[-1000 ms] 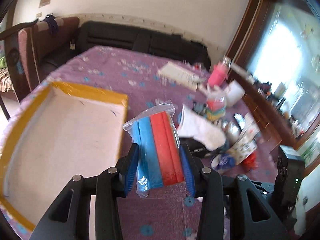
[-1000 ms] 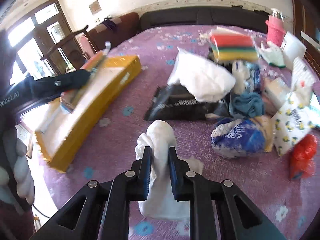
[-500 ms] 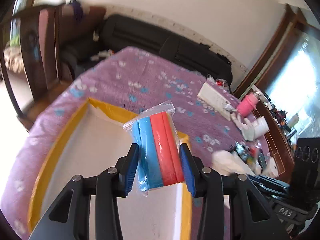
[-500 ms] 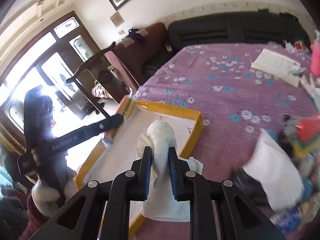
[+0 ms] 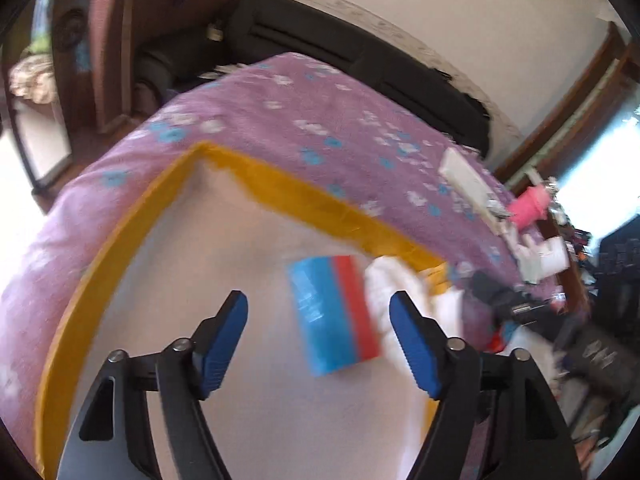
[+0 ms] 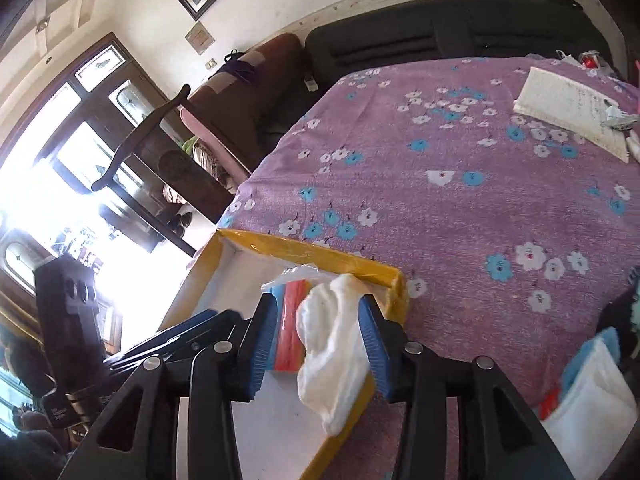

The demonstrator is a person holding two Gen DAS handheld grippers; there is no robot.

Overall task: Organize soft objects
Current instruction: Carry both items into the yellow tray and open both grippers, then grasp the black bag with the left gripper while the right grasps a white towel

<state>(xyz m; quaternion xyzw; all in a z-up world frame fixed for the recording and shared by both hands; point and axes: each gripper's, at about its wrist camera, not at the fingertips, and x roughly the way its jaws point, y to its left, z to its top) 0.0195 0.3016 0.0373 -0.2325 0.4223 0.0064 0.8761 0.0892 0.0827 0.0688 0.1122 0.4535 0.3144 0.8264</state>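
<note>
A bagged pack of blue and red sponges (image 5: 334, 314) lies in the yellow-rimmed white tray (image 5: 304, 204); it also shows in the right wrist view (image 6: 290, 320). A white cloth (image 6: 334, 344) lies beside it, draped over the tray's rim (image 6: 320, 254), and shows in the left wrist view (image 5: 394, 292). My left gripper (image 5: 318, 338) is open above the tray with the pack between its blue pads, not gripped. My right gripper (image 6: 316, 342) is open around the cloth and pack.
The tray sits on a purple flowered tablecloth (image 6: 460, 200). A white notebook (image 6: 568, 112) lies far back. A pile of soft items and packets (image 5: 560, 320) lies right of the tray. A pink cup (image 5: 528, 208), a chair (image 6: 168, 152) and a black sofa (image 6: 440, 40) stand around.
Both grippers opened. The sponge pack dropped from the left gripper into the tray, and the white cloth was let go by the right gripper onto the tray's rim.
</note>
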